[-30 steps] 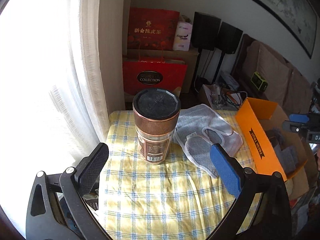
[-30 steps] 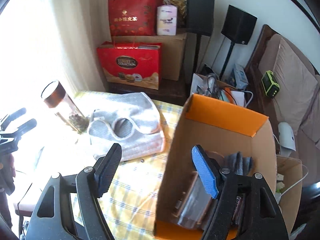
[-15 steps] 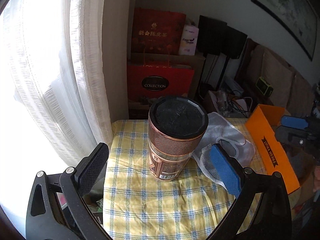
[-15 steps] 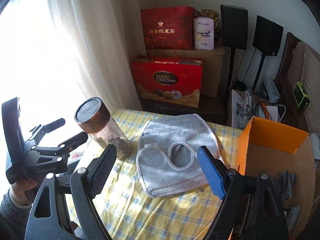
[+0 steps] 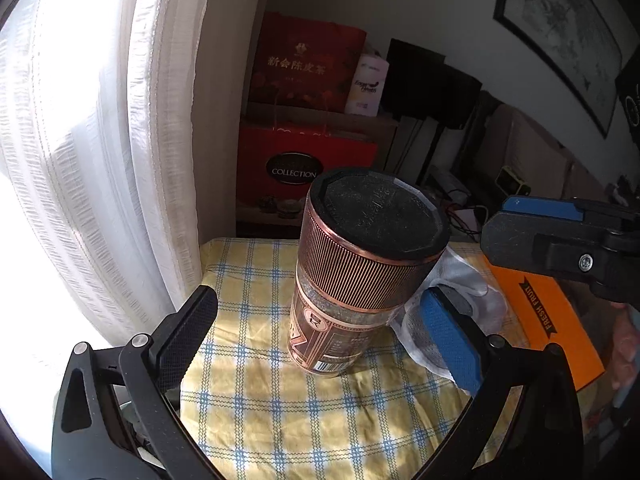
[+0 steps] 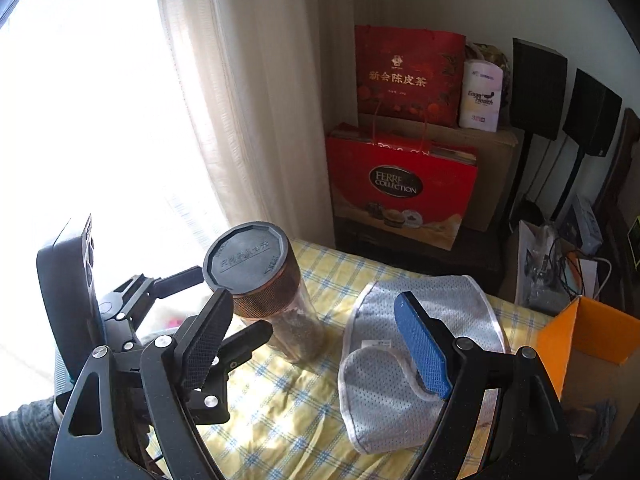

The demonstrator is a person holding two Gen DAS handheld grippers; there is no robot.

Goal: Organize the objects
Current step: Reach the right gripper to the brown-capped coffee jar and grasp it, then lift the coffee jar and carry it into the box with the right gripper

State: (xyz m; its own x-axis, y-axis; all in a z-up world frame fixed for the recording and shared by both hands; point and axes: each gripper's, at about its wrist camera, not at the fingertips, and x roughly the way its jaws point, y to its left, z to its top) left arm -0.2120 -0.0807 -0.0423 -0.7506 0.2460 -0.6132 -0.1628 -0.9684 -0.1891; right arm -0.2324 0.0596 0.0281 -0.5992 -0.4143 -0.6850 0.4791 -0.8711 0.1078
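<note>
A tall glass jar (image 5: 360, 280) with a ribbed copper band and a black lid stands upright on the yellow checked tablecloth (image 5: 280, 420). My left gripper (image 5: 318, 312) is open, one finger on each side of the jar, and the pads are clear of it. The right wrist view shows the same jar (image 6: 276, 304), with the left gripper (image 6: 236, 300) reaching in from the left. My right gripper (image 6: 314, 304) is open and empty above the cloth-covered table (image 6: 280, 420), between the jar and a grey mesh cloth (image 6: 400, 340). It also shows at the right (image 5: 496, 224).
An orange cardboard box (image 6: 592, 336) with items inside stands at the table's right end. Red gift bags (image 6: 400, 184) on a brown carton, two black speakers (image 6: 540, 88) and a sofa lie beyond. A white curtain (image 5: 120, 160) hangs close on the left.
My left gripper has sunk and closed in until its fingers flank the jar. My right gripper has swung left from over the orange box to the mesh cloth and jar.
</note>
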